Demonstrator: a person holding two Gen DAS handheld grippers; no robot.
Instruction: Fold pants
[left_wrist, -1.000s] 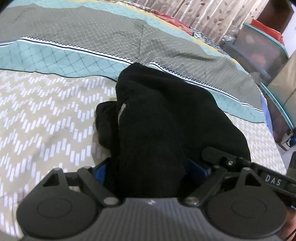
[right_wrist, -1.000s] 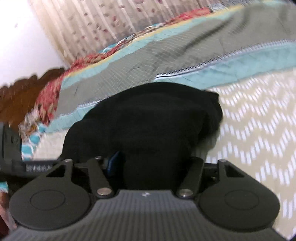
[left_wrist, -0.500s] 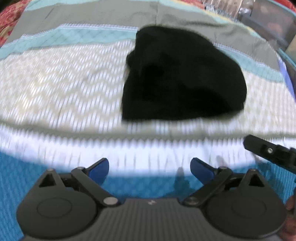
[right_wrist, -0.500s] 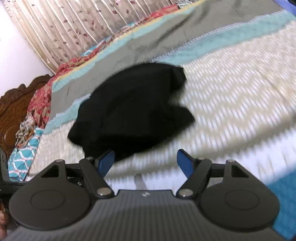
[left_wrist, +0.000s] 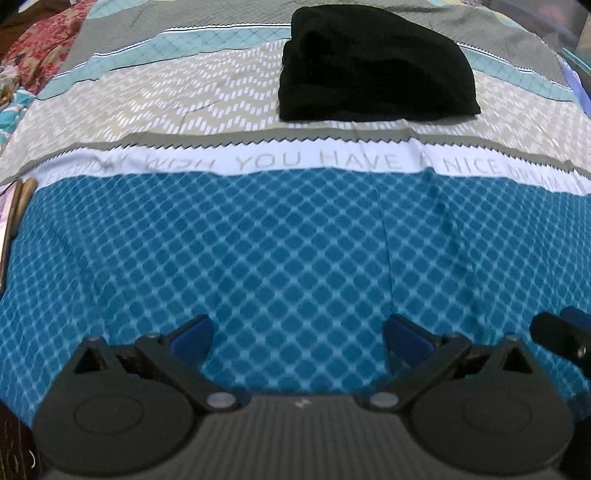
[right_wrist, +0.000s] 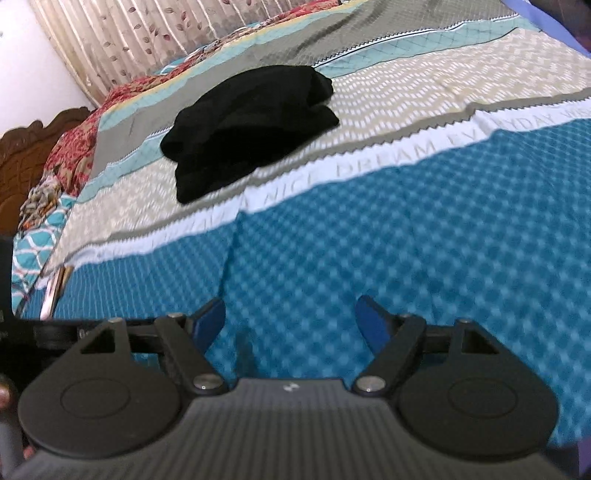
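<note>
Your left gripper (left_wrist: 297, 338) and right gripper (right_wrist: 290, 321) jaws opening, nothing between them, folded black pants (left_wrist: 373, 62) toward the bed's (left_wrist: 295, 240) far edge

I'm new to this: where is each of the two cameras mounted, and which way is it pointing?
Left wrist view: sits on the left gripper, looking forward and down over the bedspread to the folded black pants; its own jaws show, opening and empty, with part of the other gripper at the right edge.
Right wrist view: sits on the right gripper, facing across the bed toward the curtain; its jaws show, opening and empty.
Shared: the pants and the bedspread's lettered white band.
</note>
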